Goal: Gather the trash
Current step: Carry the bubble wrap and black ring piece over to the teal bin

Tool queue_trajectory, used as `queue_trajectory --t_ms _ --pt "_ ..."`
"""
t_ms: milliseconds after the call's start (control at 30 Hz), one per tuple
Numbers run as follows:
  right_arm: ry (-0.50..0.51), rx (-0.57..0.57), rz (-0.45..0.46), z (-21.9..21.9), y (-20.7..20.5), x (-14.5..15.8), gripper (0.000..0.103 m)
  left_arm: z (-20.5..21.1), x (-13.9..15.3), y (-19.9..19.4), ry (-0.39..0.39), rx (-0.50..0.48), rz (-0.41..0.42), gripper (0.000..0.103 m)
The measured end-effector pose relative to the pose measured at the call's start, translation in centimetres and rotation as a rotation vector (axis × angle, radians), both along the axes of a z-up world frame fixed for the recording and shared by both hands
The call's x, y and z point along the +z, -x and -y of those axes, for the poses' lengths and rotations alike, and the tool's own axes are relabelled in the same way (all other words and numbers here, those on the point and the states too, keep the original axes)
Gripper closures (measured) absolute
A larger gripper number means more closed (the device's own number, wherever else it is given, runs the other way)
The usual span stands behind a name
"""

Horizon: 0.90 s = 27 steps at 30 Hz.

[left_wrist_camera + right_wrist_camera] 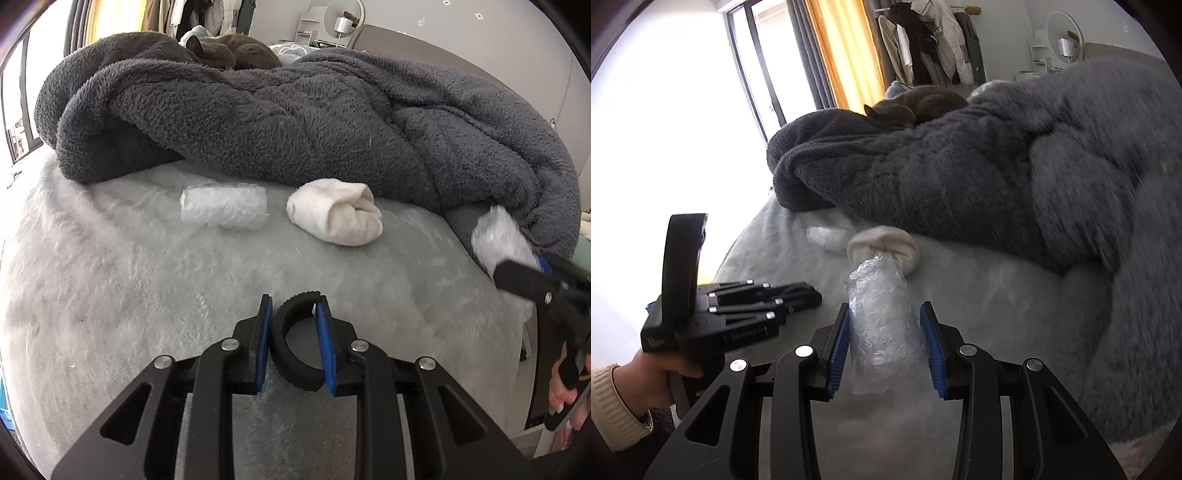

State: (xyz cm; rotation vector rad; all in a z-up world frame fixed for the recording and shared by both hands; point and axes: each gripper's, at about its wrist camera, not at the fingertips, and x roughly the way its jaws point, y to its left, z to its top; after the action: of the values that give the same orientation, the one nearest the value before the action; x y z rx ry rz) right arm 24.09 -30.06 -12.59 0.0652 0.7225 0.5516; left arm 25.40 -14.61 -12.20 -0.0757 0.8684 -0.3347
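My left gripper (293,314) is shut on a black ribbed ring (295,350) and holds it over the pale fleece bed cover (110,295). My right gripper (884,321) is shut on a roll of bubble wrap (882,325); the roll also shows at the right edge of the left wrist view (498,240). A second bubble wrap roll (223,205) lies on the bed ahead of the left gripper. A rolled white sock (336,212) lies right of it, also in the right wrist view (882,245). The left gripper (809,293) shows at left in the right wrist view.
A thick dark grey blanket (295,110) is heaped across the far side of the bed. A grey cat (229,51) sleeps on it. A window (757,66), curtains and hanging clothes (931,40) stand behind. The bed edge drops off at right (524,332).
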Motion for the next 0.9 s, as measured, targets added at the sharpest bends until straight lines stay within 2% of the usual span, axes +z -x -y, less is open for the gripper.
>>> queue_trajectory --t_ms 100,333,900 --pt "-0.013 0.003 -0.005 -0.8 -0.3 0.6 0.065 -0.2 0.0 0.2 0.003 -0.013 -0.008 0.077" --pt "-0.019 0.021 -0.029 -3.9 -0.9 1.4 0.065 -1.4 0.3 1.6 -0.056 -0.041 -0.002 0.077" --pt "0.015 0.114 -0.031 -13.7 -1.1 2.2 0.065 -10.7 2.1 3.7 -0.038 0.063 0.018 0.077"
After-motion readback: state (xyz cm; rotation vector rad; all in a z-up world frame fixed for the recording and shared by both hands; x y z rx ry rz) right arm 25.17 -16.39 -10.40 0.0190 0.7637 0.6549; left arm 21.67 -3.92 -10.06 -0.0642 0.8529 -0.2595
